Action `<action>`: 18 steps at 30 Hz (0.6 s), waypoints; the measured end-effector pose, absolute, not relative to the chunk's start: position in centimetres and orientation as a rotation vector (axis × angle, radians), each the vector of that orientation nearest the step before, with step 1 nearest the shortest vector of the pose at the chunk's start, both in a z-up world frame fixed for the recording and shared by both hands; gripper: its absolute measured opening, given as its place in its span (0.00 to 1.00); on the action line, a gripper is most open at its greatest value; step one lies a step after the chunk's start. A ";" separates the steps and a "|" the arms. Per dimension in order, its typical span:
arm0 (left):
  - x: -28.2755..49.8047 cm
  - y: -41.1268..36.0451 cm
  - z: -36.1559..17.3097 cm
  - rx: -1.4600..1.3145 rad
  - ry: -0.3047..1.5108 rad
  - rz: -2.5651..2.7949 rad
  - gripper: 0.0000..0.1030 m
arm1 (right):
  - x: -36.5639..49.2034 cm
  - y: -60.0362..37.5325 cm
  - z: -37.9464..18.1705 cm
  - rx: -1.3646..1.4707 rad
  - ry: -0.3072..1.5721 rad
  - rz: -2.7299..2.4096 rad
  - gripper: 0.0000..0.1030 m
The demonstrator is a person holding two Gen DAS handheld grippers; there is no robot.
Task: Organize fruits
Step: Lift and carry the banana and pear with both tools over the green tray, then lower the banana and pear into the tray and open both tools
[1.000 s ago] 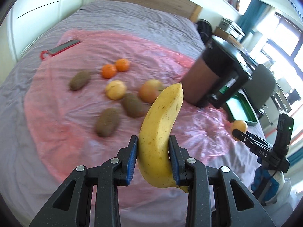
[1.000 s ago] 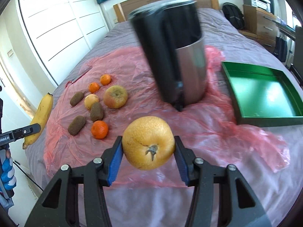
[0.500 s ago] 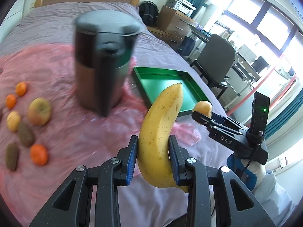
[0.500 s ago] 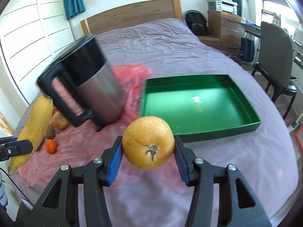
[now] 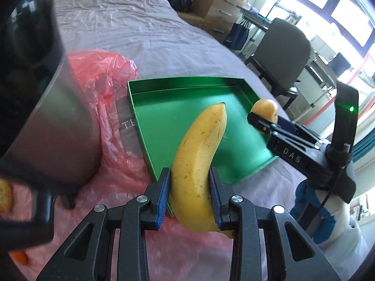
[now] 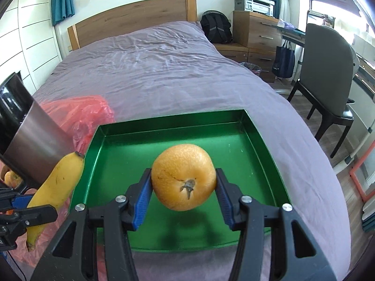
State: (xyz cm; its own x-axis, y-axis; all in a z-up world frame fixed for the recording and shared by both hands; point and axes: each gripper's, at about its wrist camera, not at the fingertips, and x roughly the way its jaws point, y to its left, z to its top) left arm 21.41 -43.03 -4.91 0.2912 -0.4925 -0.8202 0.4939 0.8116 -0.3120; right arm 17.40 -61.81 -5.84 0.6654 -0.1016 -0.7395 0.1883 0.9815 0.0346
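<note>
My left gripper (image 5: 189,194) is shut on a yellow banana (image 5: 199,164) and holds it above the near left edge of the green tray (image 5: 168,107). My right gripper (image 6: 182,192) is shut on a round yellow-orange fruit (image 6: 183,180) and holds it above the front half of the green tray (image 6: 239,145). The banana (image 6: 56,187) shows at the left in the right wrist view. The round fruit (image 5: 264,109) and the right gripper show at the right in the left wrist view. The tray has nothing in it.
A steel and black kettle (image 5: 39,107) stands close on the left on the pink plastic sheet (image 5: 100,75); it also shows in the right wrist view (image 6: 30,149). Orange fruits (image 5: 4,196) lie at the far left. A chair (image 6: 328,75) and drawers (image 6: 255,32) stand right of the bed.
Both grippers swung right from the fruit pile and closed in on the green tray. The banana and the round fruit now hang over it. The kettle slid to the left edge.
</note>
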 end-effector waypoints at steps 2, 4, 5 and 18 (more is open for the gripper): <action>22.2 -43.6 -6.3 0.018 1.107 -0.645 0.27 | 19.0 -62.4 -7.1 0.108 0.843 -0.172 0.33; 22.9 -44.1 -7.3 0.043 1.108 -0.633 0.27 | 20.4 -63.0 -8.2 0.104 0.859 -0.185 0.33; 23.3 -44.6 -7.7 0.056 1.106 -0.628 0.27 | 21.1 -63.4 -8.7 0.107 0.866 -0.191 0.33; 24.0 -47.6 -10.7 0.206 1.102 -0.596 0.27 | 23.6 -65.3 -11.4 0.110 0.931 -0.243 0.33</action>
State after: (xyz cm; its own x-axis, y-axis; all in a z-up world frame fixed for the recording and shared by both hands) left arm 23.98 -47.62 -10.70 0.3148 -0.3493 -0.8825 0.5477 0.8262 -0.1317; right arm 23.57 -65.25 -11.36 0.5726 -0.1592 -0.8042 0.2537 0.9672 -0.0109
